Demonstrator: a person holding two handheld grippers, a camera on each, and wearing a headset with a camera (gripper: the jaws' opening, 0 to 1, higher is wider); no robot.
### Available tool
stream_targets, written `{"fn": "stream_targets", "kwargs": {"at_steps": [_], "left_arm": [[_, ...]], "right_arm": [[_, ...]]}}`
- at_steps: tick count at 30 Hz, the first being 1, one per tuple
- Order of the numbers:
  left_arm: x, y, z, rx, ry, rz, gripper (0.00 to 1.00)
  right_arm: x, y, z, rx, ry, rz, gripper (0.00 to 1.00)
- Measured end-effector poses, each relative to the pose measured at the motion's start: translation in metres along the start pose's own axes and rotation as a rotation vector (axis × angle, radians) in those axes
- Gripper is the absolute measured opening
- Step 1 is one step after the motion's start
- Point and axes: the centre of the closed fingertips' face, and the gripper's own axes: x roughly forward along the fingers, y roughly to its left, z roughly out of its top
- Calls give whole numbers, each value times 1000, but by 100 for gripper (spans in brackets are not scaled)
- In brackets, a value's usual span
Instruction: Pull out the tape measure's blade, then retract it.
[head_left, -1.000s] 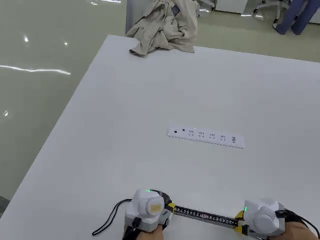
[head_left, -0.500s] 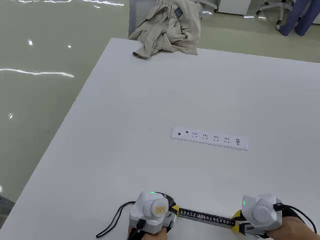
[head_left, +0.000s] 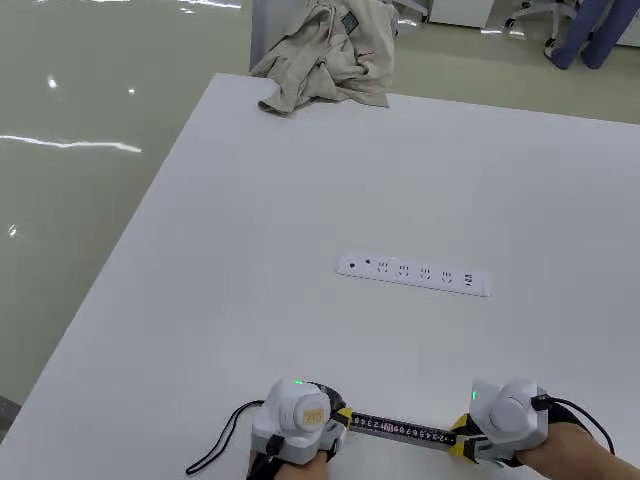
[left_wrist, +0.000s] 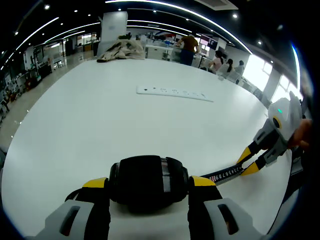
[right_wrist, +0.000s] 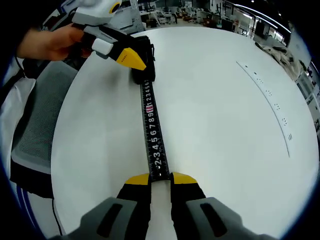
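Tape measure stretched between two grippers at the near edge of a white table.

The left gripper (head_left: 337, 418) had its jaws closed around the black tape measure case (left_wrist: 148, 179), one yellow-tipped finger on each side, with the case resting on the table (head_left: 300, 200) close to the person. The right gripper (right_wrist: 160, 178) had its jaws pinched shut on the free end of the blade (right_wrist: 152, 127). The blade ran out of the case straight across the table surface to that gripper, its numbers facing up. A thin black cord (head_left: 213, 447) trailed on the table to the left of the left gripper. Farther up the table, well apart from the tape, lay a white power strip (head_left: 413, 273). A crumpled beige garment (head_left: 325, 50) sat at the far edge.
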Motion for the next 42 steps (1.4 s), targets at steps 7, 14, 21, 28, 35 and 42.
{"fn": "stream_targets", "kwargs": {"at_steps": [7,14,21,28,35,42], "left_arm": [[0,0,0,0,2,-1,60],[0,0,0,2,4,-3,60],[0,0,-1,4,9,-6,60],[0,0,-1,4,9,-5,60],[-1,-1,0,4,11,-6,60],[0,0,-1,4,17,-5,60]], "right_arm": [[1,2,4,11,-9,15,14],[2,3,9,14,-12,23,14],[5,4,13,4,-19,28,14],[7,5,18,0,-21,32,14],[11,7,27,-7,-29,38,14],[15,8,34,-17,-36,40,14]]}}
